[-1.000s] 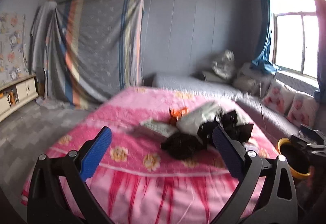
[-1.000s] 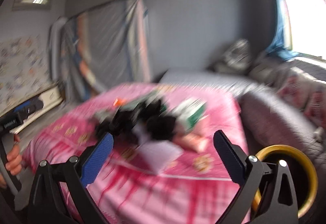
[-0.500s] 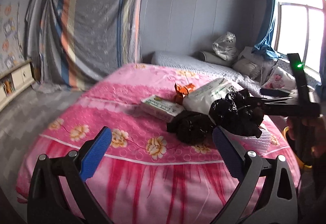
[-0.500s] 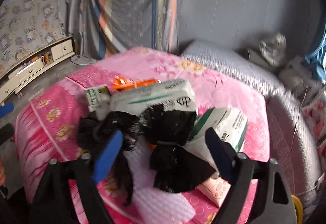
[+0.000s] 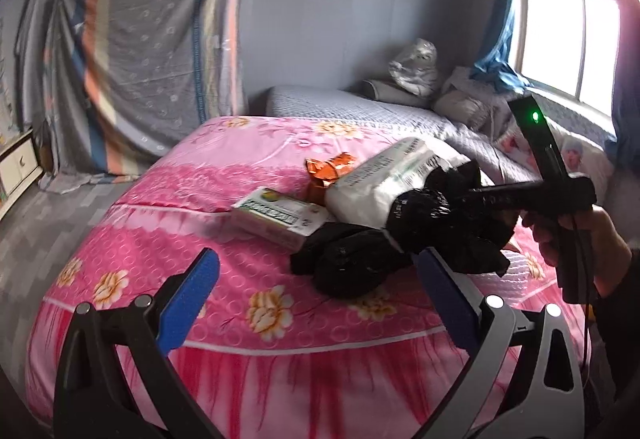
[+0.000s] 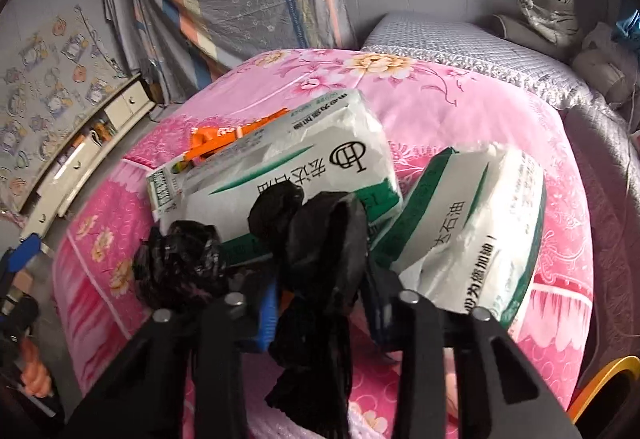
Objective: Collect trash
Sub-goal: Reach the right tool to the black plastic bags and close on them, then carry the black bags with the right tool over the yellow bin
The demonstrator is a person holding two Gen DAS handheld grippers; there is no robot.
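1. Trash pile sat mid-bed on pink floral bedspread (image 5: 224,239): two white tissue packs (image 6: 304,163) (image 6: 476,235), small green-white box (image 5: 280,217), orange wrapper (image 5: 328,169), black bags.
2. R gripper (image 6: 320,303): fingers drawn in, clamped on a black bag (image 6: 320,239) at near edge of pile; bag's tail hung down betw. the arms.
3. L gripper (image 5: 316,303): fingers wide apart, holding nothing, above bed's near side; second black bag (image 5: 352,263) lay just ahead.
4. Yellow bin rim (image 6: 604,379) showed at bed's right, lower corner of R view.
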